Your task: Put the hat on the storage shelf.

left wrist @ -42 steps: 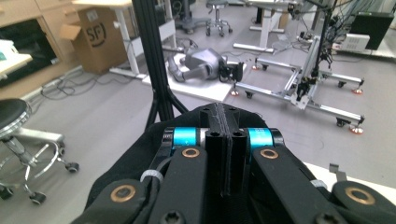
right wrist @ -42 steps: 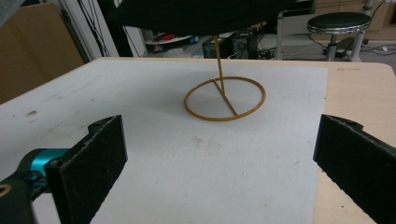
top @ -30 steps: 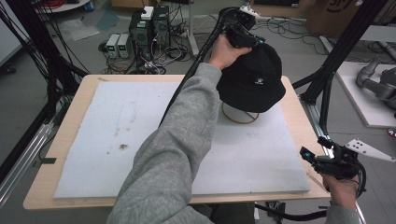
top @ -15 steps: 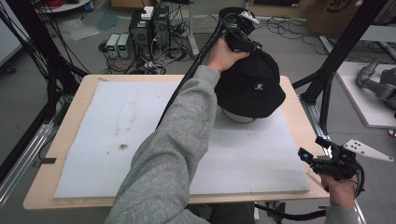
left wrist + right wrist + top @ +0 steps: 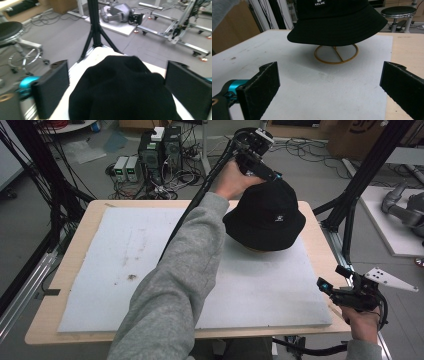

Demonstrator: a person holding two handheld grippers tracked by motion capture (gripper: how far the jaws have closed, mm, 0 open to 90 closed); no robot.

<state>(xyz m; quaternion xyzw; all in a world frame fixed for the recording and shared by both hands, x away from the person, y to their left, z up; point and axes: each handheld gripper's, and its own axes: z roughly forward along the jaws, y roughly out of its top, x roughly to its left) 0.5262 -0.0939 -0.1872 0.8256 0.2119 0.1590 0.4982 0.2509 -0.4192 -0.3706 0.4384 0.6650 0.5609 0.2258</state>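
1. A black bucket hat (image 5: 265, 215) sits on a ring-shaped wire stand (image 5: 336, 54), on the far right part of the grey mat (image 5: 120, 265) that covers the worktop (image 5: 315, 227).
2. The left hand-held gripper (image 5: 272, 174) is at the far side of the hat, at the top of its crown. Its jaws stand wide apart, one on each side of the crown, with nothing pinched between them. In the left gripper view the hat (image 5: 122, 90) lies between the two black jaws.
3. The person's grey sleeve (image 5: 175, 285) stretches across the mat from the near edge toward the hat and covers the mat on the hat's near left side.
4. The right hand-held gripper (image 5: 345, 287) is held off the worktop's near right corner, well apart from the hat, jaws spread and empty. Its own view looks across bare mat to the hat (image 5: 337, 21) and the stand beneath it.
5. Beyond the hat, on the floor, are computer boxes (image 5: 160, 150) and loose cables (image 5: 310, 150). A black tripod (image 5: 95, 32) stands just past the worktop's edge behind the hat. A stool (image 5: 400, 12) is farther off.
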